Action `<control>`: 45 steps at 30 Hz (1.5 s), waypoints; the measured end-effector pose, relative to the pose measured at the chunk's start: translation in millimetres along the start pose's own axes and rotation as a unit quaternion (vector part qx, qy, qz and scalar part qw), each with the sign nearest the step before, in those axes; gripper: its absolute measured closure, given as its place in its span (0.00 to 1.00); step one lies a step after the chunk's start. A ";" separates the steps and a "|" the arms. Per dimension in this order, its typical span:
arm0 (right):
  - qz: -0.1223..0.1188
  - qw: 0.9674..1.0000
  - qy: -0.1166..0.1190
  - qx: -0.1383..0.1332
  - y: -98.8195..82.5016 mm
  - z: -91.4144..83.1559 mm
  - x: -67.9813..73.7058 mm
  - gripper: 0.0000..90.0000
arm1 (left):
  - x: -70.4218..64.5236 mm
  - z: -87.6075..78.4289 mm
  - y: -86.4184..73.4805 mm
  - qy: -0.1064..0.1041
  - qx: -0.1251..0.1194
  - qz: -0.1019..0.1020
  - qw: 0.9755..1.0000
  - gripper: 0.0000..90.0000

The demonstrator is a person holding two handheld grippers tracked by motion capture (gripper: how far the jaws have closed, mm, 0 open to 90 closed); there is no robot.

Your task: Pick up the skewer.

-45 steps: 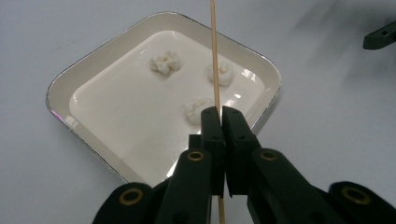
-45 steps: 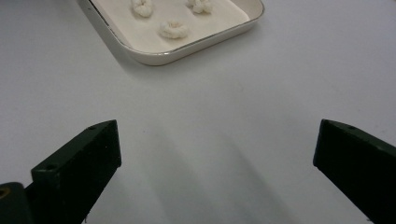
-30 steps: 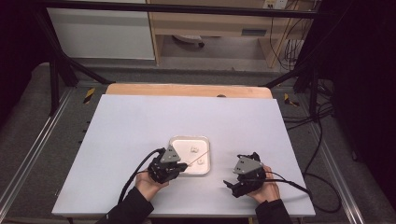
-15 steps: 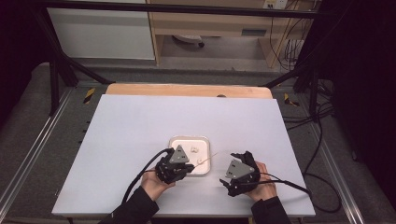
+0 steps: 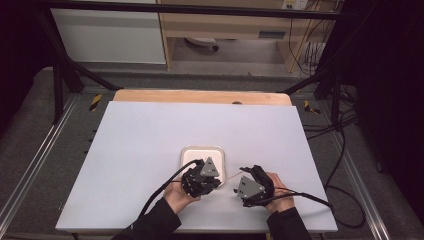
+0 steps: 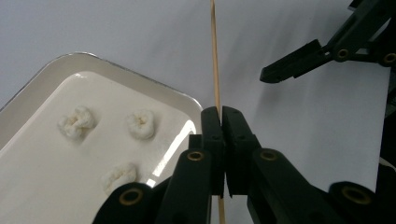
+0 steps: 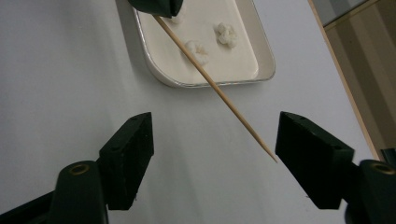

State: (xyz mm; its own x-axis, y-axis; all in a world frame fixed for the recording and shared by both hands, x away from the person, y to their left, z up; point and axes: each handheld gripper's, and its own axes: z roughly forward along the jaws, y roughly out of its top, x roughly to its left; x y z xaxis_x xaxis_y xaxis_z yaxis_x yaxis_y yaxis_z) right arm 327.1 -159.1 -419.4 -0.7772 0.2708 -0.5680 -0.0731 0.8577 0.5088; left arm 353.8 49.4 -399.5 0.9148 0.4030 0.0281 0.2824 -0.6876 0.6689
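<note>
A thin wooden skewer is clamped between the jaws of my left gripper, which is shut on it; its pointed end reaches toward the right gripper. My left gripper sits at the near edge of a white tray. The tray holds three small white puffed pieces. My right gripper stands open, jaws wide apart, with the skewer tip between them but touching neither. In the high view the right gripper is just right of the left one.
The white table has free room to the left, right and back. A wooden strip runs along its far edge. Black cables trail from both grippers toward the person.
Both grippers have drawn closer together near the tray's front. The right gripper has moved left toward the skewer tip held by the left.
</note>
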 end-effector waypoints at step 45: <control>-0.224 0.974 0.015 0.012 -6.0 6.0 13.4 0.97 | -11.3 19.4 10.0 -0.042 0.028 0.027 0.998 0.98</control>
State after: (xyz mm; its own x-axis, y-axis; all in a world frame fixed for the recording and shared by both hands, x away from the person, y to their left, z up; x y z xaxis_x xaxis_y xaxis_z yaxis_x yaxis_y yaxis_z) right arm 320.9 -158.0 -434.0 -0.6880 -0.1452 -0.7110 -0.3952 0.8967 0.1992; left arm 351.9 26.2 -407.5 0.9494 0.3142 -0.0002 0.2452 -0.7405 0.6257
